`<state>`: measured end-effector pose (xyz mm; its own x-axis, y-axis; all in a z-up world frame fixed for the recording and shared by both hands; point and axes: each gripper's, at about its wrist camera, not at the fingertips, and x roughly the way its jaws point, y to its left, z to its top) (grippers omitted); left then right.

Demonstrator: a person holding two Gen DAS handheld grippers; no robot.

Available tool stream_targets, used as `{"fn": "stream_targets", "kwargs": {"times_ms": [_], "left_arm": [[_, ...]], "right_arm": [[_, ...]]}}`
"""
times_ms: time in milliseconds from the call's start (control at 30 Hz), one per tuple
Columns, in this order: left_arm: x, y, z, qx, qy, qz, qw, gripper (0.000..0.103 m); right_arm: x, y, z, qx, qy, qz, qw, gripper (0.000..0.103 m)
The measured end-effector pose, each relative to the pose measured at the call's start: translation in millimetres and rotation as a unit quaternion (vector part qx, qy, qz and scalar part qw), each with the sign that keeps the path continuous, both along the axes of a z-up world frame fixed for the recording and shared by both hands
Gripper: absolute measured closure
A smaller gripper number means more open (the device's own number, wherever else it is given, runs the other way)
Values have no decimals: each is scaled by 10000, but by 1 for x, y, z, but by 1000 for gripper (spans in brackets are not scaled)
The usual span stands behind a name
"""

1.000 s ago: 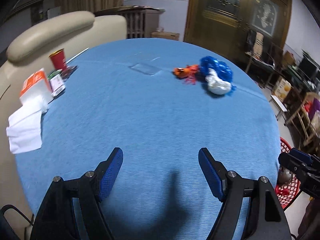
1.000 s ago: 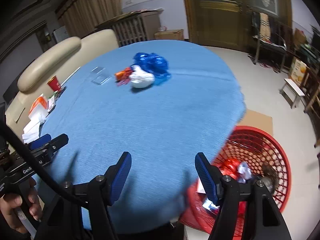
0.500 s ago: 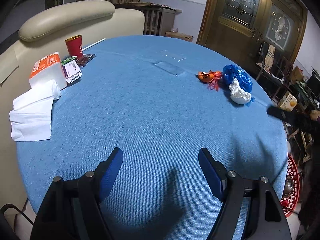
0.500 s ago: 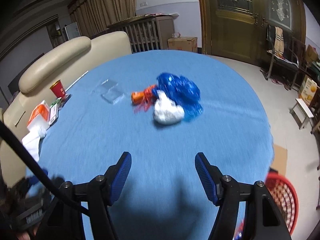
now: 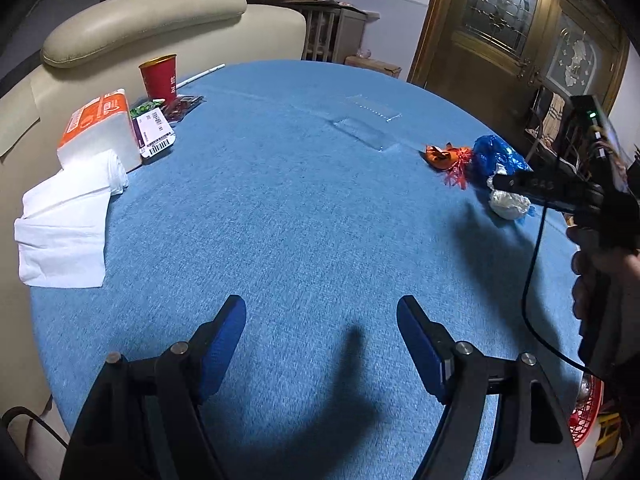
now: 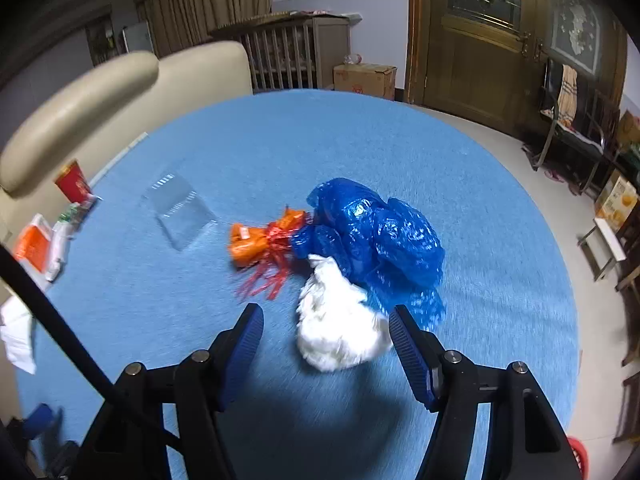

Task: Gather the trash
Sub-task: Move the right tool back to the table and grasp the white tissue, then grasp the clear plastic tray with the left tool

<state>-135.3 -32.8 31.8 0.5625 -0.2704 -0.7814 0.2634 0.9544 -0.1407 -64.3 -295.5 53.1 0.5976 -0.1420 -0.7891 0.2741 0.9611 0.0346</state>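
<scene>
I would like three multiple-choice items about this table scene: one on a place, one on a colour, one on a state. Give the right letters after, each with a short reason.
1. Where is the white crumpled wad?
A. between the open fingers of the right hand-held gripper
B. inside the red cup
C. on the sofa

2. What colour is the plastic bag beside the wad?
A. green
B. blue
C. black

3. In what state is the left hand-held gripper?
A. shut on a tissue
B. shut on the cup
C. open, with nothing in it

Answers:
1 A, the right wrist view shows the wad between the two blue pads, not yet pressed.
2 B, the crinkled film is bright blue.
3 C, only bare blue tablecloth shows between its fingers.
</scene>
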Motion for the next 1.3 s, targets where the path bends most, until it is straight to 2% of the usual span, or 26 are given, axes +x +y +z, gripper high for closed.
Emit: {"fn": "stream_targets", "kwargs": {"times_ms": [67,133,167,333,567,700,867,1200,1300], "left_arm": [[4,-3,0,17,5,-18,10000,25],[10,-8,1,29,-3,-45,10000,25],[13,-10,2,27,-7,-57,10000,25],[36,-28,13,-2,-128,-121,9998,25],[66,-50,27,39,-329,-164,9993,25],[87,-65,29,24,-308,-144,9994,25],[127,-86,31,-26,-256,-83,9996,25],[200,-131,32,11,-12,400,9992,23],[215,-143,28,219,56,580,9981,23]], "right_arm": [[7,-3,-9,-23,119,-31,9999,43],[8,-4,-12,-179,124,-60,9997,58],[7,-5,-11,-174,98,-39,9998,63],[-10,-8,-7,-19,-6,101,9999,69],[-59,0,8,414,-252,341,9982,70],[-75,2,0,474,-111,410,9980,70],[-71,-1,-8,328,-31,381,9987,67],[-67,6,-13,141,-46,419,9990,67],[-67,6,-13,169,-45,399,9991,67]]}}
